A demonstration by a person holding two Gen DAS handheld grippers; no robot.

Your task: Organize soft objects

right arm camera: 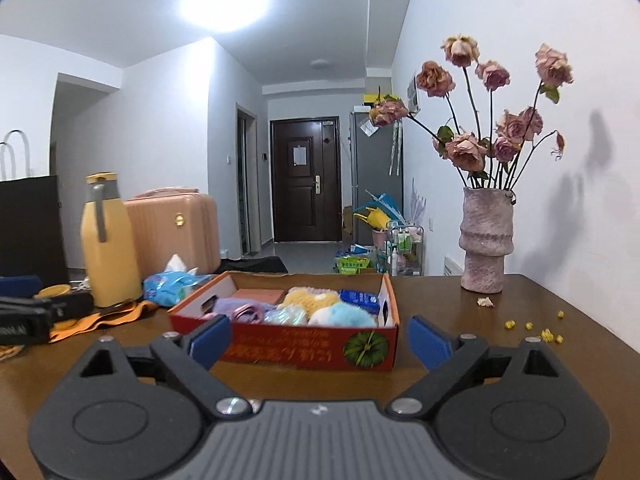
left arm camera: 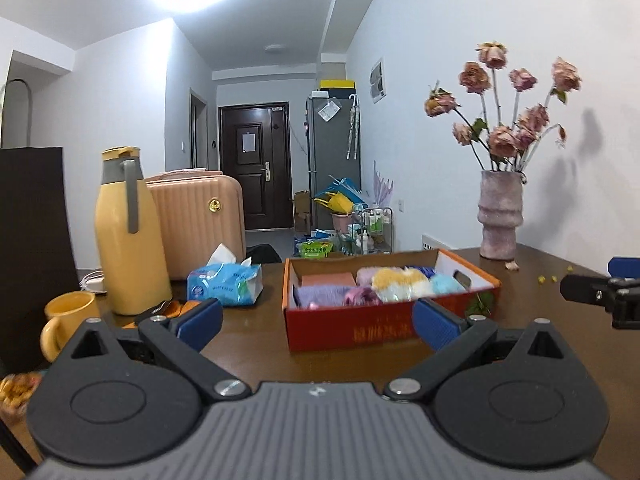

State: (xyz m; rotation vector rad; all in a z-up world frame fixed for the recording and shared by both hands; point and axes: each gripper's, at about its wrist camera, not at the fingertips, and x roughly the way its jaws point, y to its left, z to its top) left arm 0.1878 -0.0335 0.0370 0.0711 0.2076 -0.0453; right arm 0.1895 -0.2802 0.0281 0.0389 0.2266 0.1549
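A red cardboard box (right arm camera: 304,350) sits on the brown worktop (right arm camera: 460,312), full of soft fluffy things (right arm camera: 340,314) in yellow, blue, pink and purple, while the left tool (left arm camera: 318,320) and right tool (right arm camera: 320,340) both gape wide open, holding nothing.

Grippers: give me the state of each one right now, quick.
Left gripper: open, blue-padded jaws spread wide, holding nothing.
Right gripper: open, jaws wide, nothing between them; the red cardboard box of soft items sits beyond.
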